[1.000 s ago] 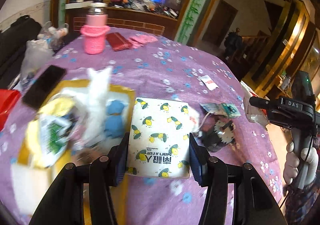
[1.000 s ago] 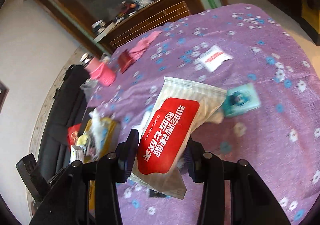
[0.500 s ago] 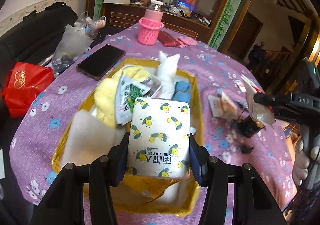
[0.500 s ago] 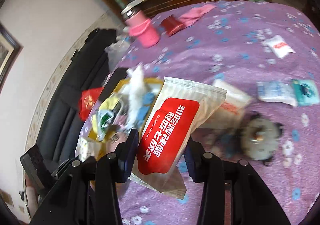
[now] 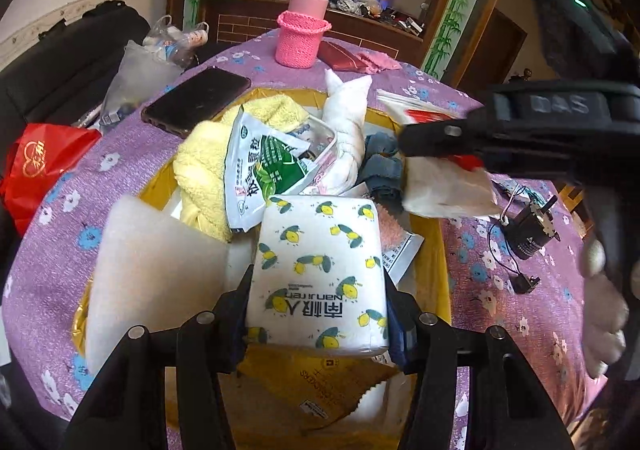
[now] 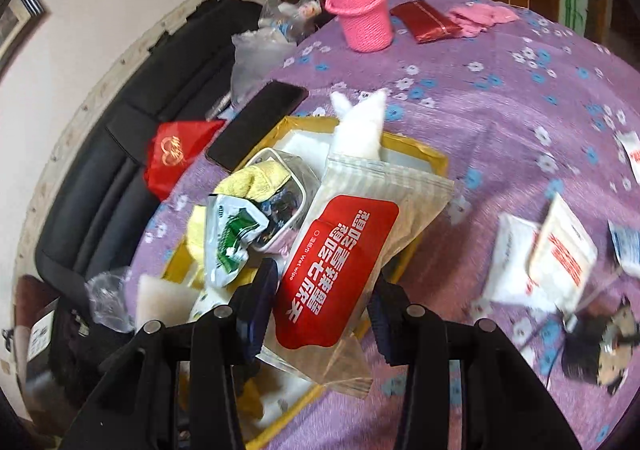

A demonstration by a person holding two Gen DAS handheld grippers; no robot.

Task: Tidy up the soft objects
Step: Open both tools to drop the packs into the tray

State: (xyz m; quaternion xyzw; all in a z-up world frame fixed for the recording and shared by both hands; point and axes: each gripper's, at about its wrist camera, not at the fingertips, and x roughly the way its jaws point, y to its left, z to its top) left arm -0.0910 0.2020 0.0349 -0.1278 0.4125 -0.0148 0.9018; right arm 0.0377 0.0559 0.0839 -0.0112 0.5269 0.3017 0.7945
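My left gripper (image 5: pixel 318 314) is shut on a white tissue pack with a lemon print (image 5: pixel 320 270) and holds it over the near part of the yellow box (image 5: pixel 434 266). My right gripper (image 6: pixel 320 298) is shut on a red-labelled wet wipe pack (image 6: pixel 340 266) and holds it over the same yellow box (image 6: pixel 432 162). In the left wrist view the right gripper (image 5: pixel 424 138) with its pack (image 5: pixel 444 186) hangs above the box's right side. The box holds a yellow towel (image 5: pixel 200 170), a green-and-white pouch (image 5: pixel 264 166), a white cloth (image 5: pixel 348 122), a blue cloth (image 5: pixel 380 166) and a white foam block (image 5: pixel 152 266).
On the purple flowered tablecloth (image 5: pixel 500 290) lie a black phone (image 5: pixel 196 100), a pink knitted holder with a bottle (image 5: pixel 304 34), a red wallet (image 6: pixel 424 20), a small black motor with wires (image 5: pixel 528 230) and loose wipe packets (image 6: pixel 560 250). A red bag (image 5: pixel 36 166) lies at the left edge.
Both grippers have moved left with their packs, from above the bare tablecloth to above the yellow box. The right gripper now hangs close beside the left one.
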